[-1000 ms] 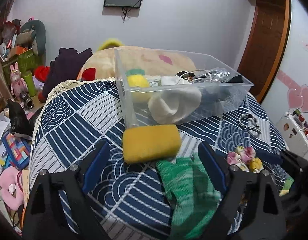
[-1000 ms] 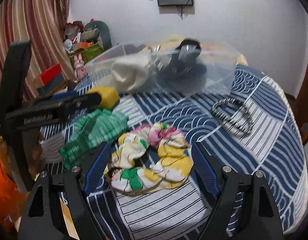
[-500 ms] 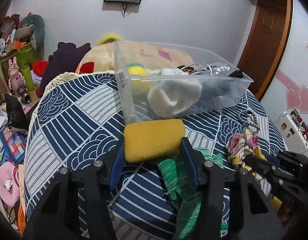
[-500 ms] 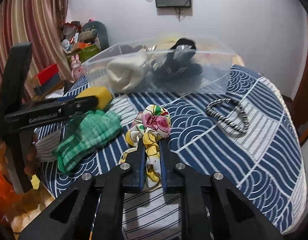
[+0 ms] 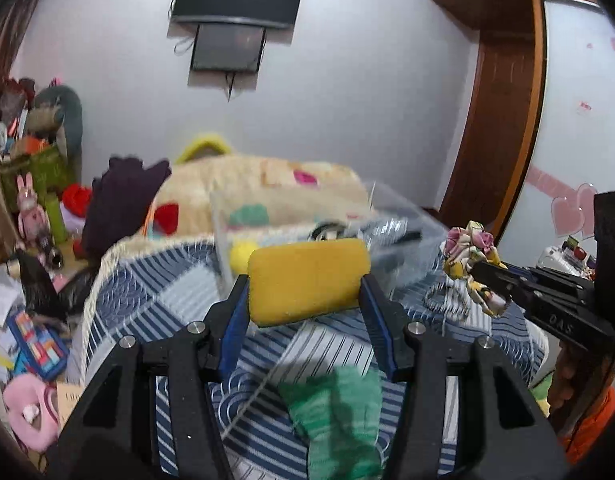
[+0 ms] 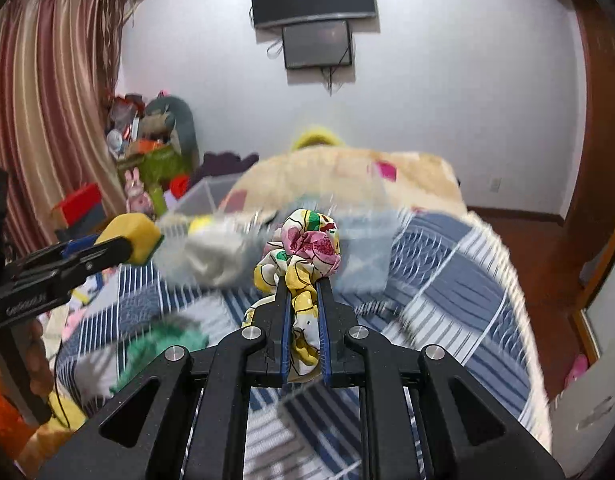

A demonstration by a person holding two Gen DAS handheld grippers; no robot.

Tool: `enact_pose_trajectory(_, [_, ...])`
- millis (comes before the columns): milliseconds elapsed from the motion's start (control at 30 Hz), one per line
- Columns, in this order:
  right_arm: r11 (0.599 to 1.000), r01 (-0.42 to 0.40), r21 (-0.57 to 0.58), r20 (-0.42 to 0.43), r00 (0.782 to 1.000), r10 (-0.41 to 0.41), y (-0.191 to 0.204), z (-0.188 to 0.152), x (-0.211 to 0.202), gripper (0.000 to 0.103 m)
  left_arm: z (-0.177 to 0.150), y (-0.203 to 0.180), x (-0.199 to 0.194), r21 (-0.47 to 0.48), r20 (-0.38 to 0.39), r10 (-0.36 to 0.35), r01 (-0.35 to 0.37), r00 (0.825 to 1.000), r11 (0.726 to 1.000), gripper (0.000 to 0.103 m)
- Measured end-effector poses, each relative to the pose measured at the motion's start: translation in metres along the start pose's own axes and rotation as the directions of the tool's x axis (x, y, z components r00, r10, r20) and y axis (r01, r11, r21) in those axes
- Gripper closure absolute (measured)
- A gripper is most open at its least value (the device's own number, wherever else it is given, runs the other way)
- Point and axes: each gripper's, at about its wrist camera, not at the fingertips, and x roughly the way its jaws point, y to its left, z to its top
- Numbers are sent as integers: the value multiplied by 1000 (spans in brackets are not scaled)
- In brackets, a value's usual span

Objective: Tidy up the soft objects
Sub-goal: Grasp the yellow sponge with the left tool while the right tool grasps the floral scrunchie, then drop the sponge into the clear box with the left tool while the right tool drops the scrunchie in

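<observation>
My left gripper (image 5: pixel 305 284) is shut on a yellow sponge (image 5: pixel 307 280) and holds it in the air above the blue patterned tablecloth (image 5: pixel 147 300), in front of the clear plastic bin (image 5: pixel 403 232). My right gripper (image 6: pixel 303 284) is shut on a floral scrunchie (image 6: pixel 307 244), lifted off the cloth near the bin (image 6: pixel 359 248). The sponge also shows at the left of the right wrist view (image 6: pixel 135 236); the scrunchie also shows at the right of the left wrist view (image 5: pixel 471 256). A green knitted cloth (image 5: pixel 339 412) lies on the table below the left gripper.
The bin holds a white soft item (image 6: pixel 215 256) and a yellow ball (image 5: pixel 243 256). A beaded bracelet (image 5: pixel 447 300) lies on the cloth. A cream plush blanket (image 5: pixel 267 184) sits behind the bin. Toys and clutter (image 5: pixel 31 208) fill the floor at left.
Both grippers closed from open: the left on the sponge, the right on the scrunchie. Both then lifted their items off the cloth and moved toward the bin.
</observation>
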Motion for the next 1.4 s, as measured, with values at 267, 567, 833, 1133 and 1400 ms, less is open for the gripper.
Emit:
enact_pose_trajectory(267, [999,36,12,105,994,-38,-7,39,-3,93,27,-5,-6,5,80,22,-22,997,1000,49])
enact_pose_trajectory(567, [995,102,0,100,990,-101,-8,54,23,93,32,-5,25,34,53,37,-39,998,999,49])
enact_pose_trajectory(833, [990,139,-39,-22,990,-140,-11,50,70,93,30,-4,73,47,-45,41,-39,998,998,49])
enact_pose_trajectory(1133, [988,138,-65,-98,985,-144,-11,48,85,92,18,-11,98,61,-93,44,-38,995,997,49])
enact_pose_trajectory(1400, [985,145,-93,-101,983,-154,-9,47,82,81,20,-9,100,54,-104,59,-53,993,997,42])
